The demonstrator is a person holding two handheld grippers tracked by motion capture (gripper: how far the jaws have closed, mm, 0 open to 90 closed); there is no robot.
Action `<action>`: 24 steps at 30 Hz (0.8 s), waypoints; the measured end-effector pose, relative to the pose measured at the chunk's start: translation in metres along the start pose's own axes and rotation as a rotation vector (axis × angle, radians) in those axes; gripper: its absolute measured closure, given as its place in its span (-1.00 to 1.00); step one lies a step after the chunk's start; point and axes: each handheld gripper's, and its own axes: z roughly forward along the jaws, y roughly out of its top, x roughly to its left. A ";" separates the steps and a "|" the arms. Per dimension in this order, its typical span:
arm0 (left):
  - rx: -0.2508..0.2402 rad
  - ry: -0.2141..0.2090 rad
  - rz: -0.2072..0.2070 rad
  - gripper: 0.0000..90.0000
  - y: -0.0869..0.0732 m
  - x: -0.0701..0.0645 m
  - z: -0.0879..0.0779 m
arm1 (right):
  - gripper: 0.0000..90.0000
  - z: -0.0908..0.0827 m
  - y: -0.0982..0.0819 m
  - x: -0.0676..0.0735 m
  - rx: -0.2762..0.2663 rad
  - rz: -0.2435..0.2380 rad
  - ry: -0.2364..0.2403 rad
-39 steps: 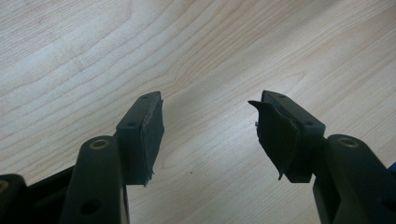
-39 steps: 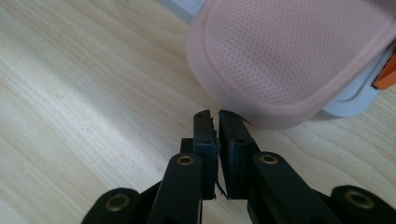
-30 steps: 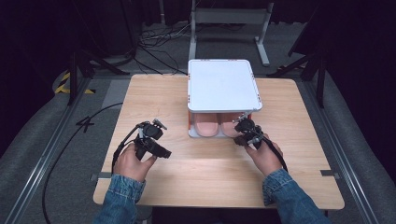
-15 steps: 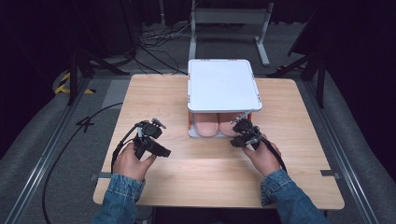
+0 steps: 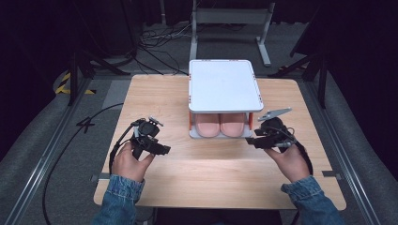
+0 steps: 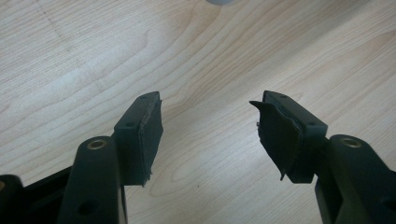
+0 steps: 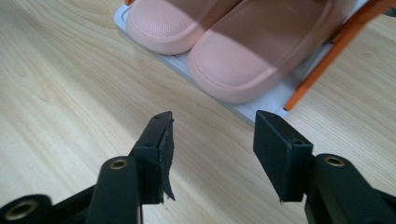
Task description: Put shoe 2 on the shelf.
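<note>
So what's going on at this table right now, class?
A person holds a gripper in each hand over a wooden table. Both the left gripper and the right gripper are open and empty. The right gripper points at a pair of pink slippers on the lower tier of a small white rack.

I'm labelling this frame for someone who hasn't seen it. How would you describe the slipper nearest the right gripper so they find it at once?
On the wooden table stands a white two-level rack with orange posts. On its bottom shelf, under the white top, lie two pink slippers side by side, toes toward the person. The right-hand slipper is the one: it lies beside the orange post nearest the open right gripper.
</note>
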 end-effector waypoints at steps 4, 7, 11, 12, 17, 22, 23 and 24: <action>-0.014 -0.009 -0.015 -0.13 -0.001 0.002 -0.003 | 0.03 -0.023 -0.004 -0.009 -0.013 0.027 -0.002; -0.014 -0.007 -0.014 -0.13 -0.001 0.004 -0.004 | 0.02 -0.038 -0.011 -0.017 -0.030 0.038 -0.024; -0.016 -0.009 -0.015 -0.13 -0.002 0.004 -0.004 | 0.01 -0.051 -0.023 -0.031 -0.043 0.044 -0.056; -0.016 -0.009 -0.015 -0.13 -0.002 0.004 -0.004 | 0.01 -0.051 -0.023 -0.031 -0.043 0.044 -0.056; -0.015 -0.006 -0.015 -0.17 -0.003 0.009 -0.005 | -0.25 -0.066 -0.050 -0.059 -0.090 0.067 -0.107; -0.009 0.053 0.040 -0.20 -0.006 0.021 -0.007 | -0.46 -0.075 -0.068 -0.071 -0.129 0.066 -0.111; -0.013 0.052 0.043 -0.20 -0.007 0.023 -0.009 | -0.48 -0.077 -0.071 -0.072 -0.142 0.057 -0.124; -0.027 0.047 0.038 -0.21 -0.008 0.024 -0.010 | -0.55 -0.080 -0.074 -0.074 -0.139 0.067 -0.120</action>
